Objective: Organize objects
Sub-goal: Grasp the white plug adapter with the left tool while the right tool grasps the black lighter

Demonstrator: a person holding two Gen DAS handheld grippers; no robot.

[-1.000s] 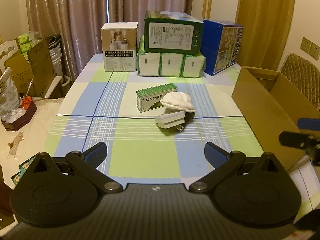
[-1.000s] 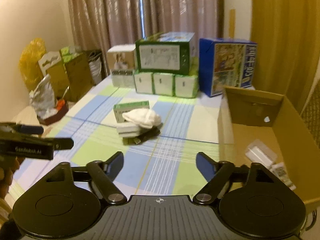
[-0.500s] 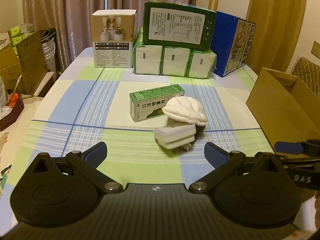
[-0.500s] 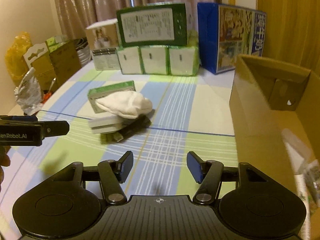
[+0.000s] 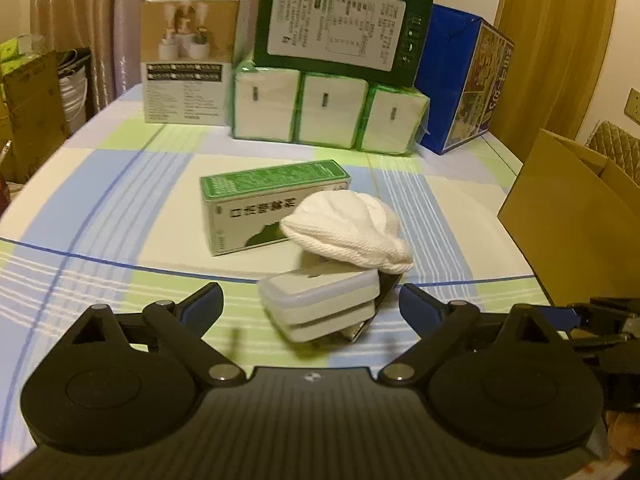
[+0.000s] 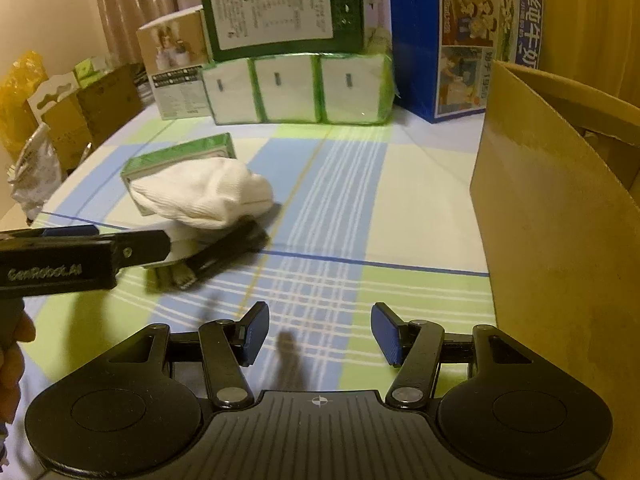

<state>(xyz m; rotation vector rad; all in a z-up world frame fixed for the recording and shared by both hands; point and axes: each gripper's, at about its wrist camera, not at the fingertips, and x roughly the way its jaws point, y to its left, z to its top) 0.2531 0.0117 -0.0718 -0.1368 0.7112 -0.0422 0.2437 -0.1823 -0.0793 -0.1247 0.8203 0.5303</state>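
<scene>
A small white plastic case lies on the checked tablecloth, under the edge of a white knitted cloth and just in front of a green carton. The left gripper brackets the case, jaws wide, not touching. The right gripper, half open and empty, hovers beside the cardboard box.

black left gripper, blue pads
</scene>
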